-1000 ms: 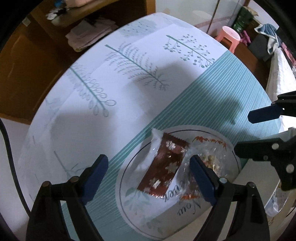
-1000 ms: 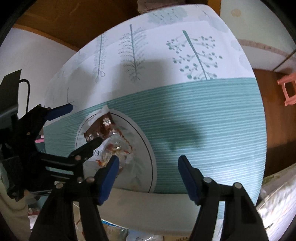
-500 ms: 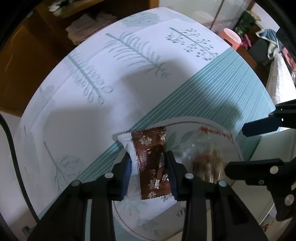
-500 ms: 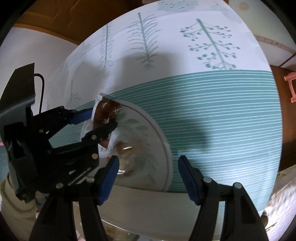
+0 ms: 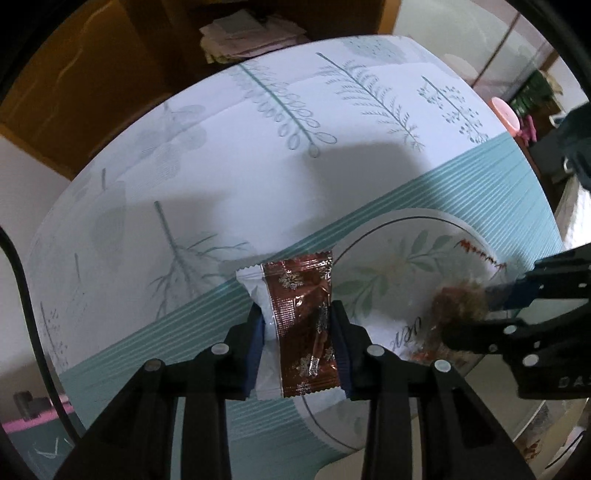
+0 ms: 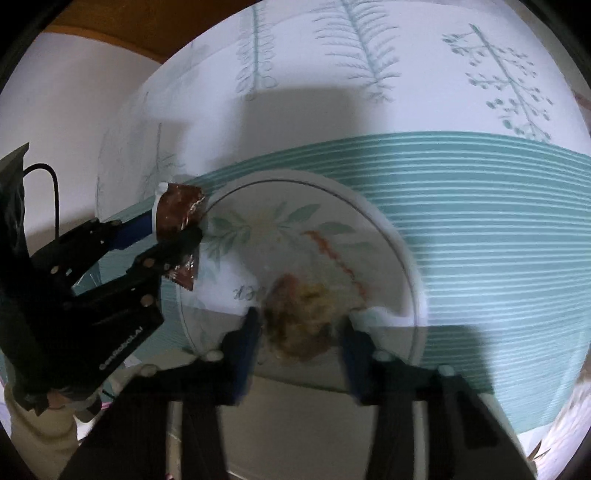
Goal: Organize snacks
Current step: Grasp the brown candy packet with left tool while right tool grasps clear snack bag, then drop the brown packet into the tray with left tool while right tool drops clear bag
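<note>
A brown foil snack packet (image 5: 301, 325) with silver snowflake marks and a white sealed edge is clamped between the blue-padded fingers of the left gripper (image 5: 298, 349), which are pressed against its two long sides. The packet is held upright along the fingers, over the left rim of a round white plate (image 5: 388, 229) painted with green leaves and grey lettering. In the right wrist view the same packet (image 6: 179, 216) is seen at the plate's (image 6: 402, 251) left edge, pinched by the left gripper (image 6: 173, 232).

A clear-wrapped snack (image 6: 301, 319) with brownish-yellow contents and a red zigzag border lies on the near part of the plate. It is bracketed by the fingers of the right gripper (image 6: 301, 332), one on each side (the picture is blurred there, so it cannot be told whether the pads press the wrapper or merely stand beside it). In the left wrist view the right gripper (image 5: 491, 314) is seen coming in from the right, with the blurred brown snack (image 5: 458, 302) at its fingertips.

The plate rests on a tablecloth (image 5: 258, 177) that is white with printed teal fern sprigs on the far side and teal-striped on the near side. A pink plastic stool (image 5: 506, 116) is seen beyond the table's far right edge, and folded cloths (image 5: 251, 33) lie on a wooden shelf behind the table.
</note>
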Demonstrator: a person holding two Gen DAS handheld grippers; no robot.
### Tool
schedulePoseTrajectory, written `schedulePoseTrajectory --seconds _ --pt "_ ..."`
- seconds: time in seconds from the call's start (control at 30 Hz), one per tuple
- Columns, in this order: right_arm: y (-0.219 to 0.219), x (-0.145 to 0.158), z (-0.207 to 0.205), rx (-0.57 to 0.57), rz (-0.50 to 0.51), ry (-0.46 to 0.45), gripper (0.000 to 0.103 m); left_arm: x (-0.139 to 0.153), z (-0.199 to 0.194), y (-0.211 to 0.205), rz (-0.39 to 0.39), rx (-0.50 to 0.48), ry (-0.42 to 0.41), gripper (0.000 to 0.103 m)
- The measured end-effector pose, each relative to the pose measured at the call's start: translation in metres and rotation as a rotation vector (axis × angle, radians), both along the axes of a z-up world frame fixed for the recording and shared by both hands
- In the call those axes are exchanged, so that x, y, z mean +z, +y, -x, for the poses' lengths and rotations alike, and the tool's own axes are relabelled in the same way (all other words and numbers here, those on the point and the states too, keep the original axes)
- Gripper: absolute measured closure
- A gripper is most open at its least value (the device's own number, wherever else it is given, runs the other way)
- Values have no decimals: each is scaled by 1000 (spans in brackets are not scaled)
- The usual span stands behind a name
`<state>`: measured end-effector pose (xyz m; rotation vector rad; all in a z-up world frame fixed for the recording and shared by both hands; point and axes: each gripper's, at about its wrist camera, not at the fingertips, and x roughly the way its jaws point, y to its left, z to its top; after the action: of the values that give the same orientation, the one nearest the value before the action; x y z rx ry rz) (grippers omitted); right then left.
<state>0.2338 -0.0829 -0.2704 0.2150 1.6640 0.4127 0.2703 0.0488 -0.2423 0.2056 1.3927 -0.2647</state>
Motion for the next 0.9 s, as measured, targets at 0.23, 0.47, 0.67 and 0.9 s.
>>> schedulePoseTrajectory --seconds 0.23,0.47,0.67,0.9 --pt "12 18 21 31 -5 -117 65 28 11 15 25 60 -41 71" --pt "2 77 35 12 -13 -272 65 84 35 8 51 114 -125 71" --pt "-29 131 53 14 -24 -389 65 134 76 6 59 162 -175 71" --pt "-53 187 93 47 -34 -470 65 171 129 -9 107 188 -210 71"
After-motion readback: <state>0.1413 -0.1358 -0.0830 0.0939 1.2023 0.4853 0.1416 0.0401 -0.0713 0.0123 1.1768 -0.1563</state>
